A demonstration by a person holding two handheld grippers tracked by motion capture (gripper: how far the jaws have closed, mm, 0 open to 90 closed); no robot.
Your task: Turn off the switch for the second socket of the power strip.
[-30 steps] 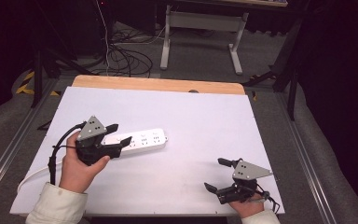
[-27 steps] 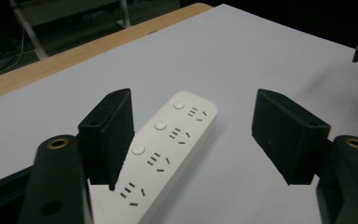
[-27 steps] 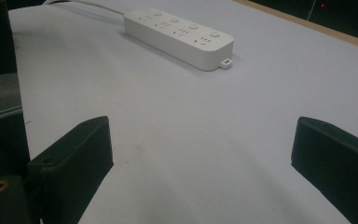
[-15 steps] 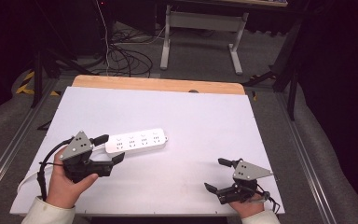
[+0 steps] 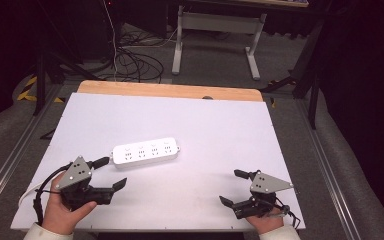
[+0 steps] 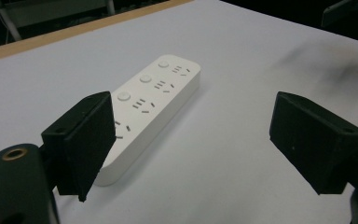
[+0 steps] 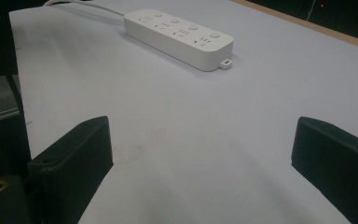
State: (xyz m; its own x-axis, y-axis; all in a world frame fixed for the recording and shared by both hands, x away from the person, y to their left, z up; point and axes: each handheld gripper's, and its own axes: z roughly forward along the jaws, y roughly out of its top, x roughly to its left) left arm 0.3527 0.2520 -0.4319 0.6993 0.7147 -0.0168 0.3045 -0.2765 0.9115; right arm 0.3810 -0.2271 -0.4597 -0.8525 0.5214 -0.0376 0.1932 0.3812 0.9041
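Observation:
A white power strip (image 5: 145, 151) with several sockets lies flat on the white tabletop (image 5: 215, 125), left of centre. My left gripper (image 5: 112, 172) rests near the front left, just below the strip's left end, open and holding nothing. In the left gripper view the power strip (image 6: 154, 98) runs away past the left jaw, and the left gripper (image 6: 193, 135) has only bare table between its jaws. My right gripper (image 5: 230, 186) sits open at the front right, well away from the strip. The right gripper view shows the power strip (image 7: 179, 31) far ahead of the right gripper (image 7: 200, 154).
The strip's white cable (image 5: 29, 191) trails off the table's front left corner. A wooden strip (image 5: 170, 90) borders the far edge. Beyond it are floor cables (image 5: 130, 60) and a desk frame (image 5: 215, 30). Metal rails run along both sides.
My left gripper has drawn back from the strip's left end toward the front left corner, open throughout. The strip stays on the table. The right gripper has not moved.

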